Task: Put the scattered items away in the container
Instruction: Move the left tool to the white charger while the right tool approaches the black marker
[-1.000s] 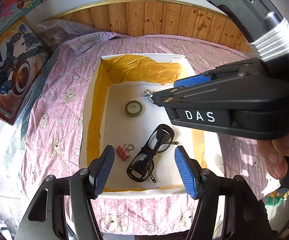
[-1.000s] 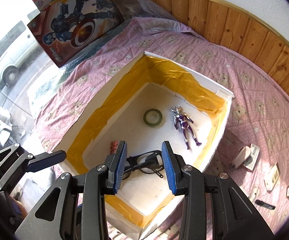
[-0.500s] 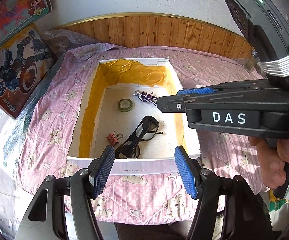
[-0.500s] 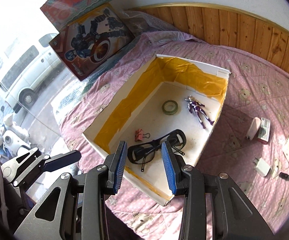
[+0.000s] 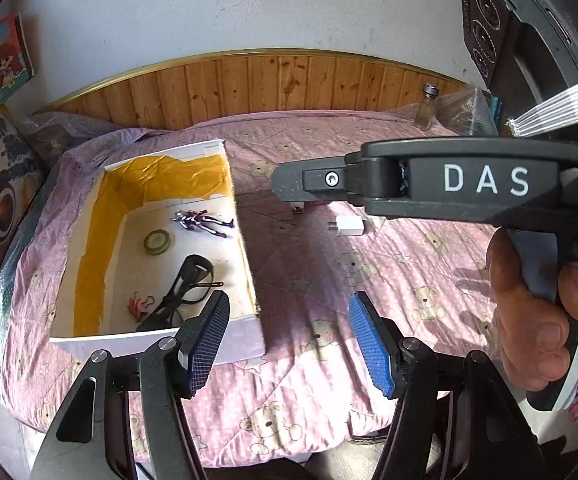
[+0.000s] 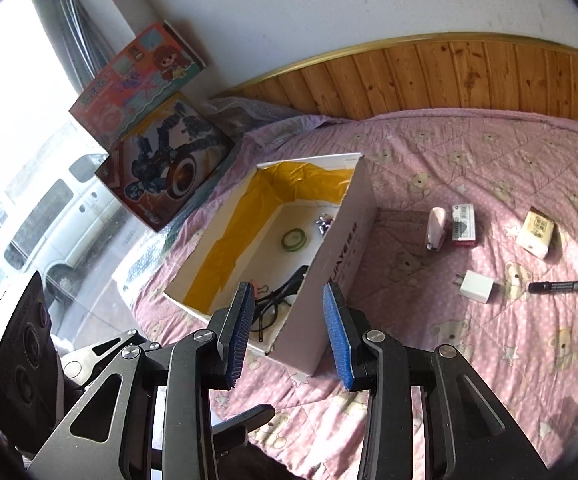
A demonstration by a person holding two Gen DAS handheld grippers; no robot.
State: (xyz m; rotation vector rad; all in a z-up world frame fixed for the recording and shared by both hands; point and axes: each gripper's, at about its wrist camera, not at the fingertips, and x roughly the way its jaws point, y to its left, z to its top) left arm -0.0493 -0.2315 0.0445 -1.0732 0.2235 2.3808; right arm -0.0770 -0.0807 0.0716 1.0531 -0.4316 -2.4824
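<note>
A white box (image 5: 245, 264) lined with yellow tape sits on the pink bedspread. It holds black glasses (image 5: 187, 288), a pink binder clip (image 5: 139, 306), a tape roll (image 5: 157, 242) and a purple figure (image 5: 203, 222). My left gripper (image 5: 289, 340) is open and empty, low over the bedspread just right of the box. My right gripper (image 6: 289, 332) is open and empty too, above the box's near right corner (image 6: 345, 240). Loose on the bedspread lie a white charger (image 6: 475, 286), a black marker (image 6: 561, 287), a pink stapler-like item (image 6: 436, 228), a red-and-white packet (image 6: 464, 226) and a cream packet (image 6: 537, 232).
Two toy boxes (image 6: 169, 160) lean against the window at the left. Wooden panelling (image 5: 289, 84) runs along the wall behind the bed. A small glass bottle (image 5: 427, 108) stands at the back right. A hand (image 5: 541, 312) holds the right gripper's handle.
Both grippers have drawn back from over the box and swung to the right. The box now sits to the left, and the loose items on the bedspread have come into view.
</note>
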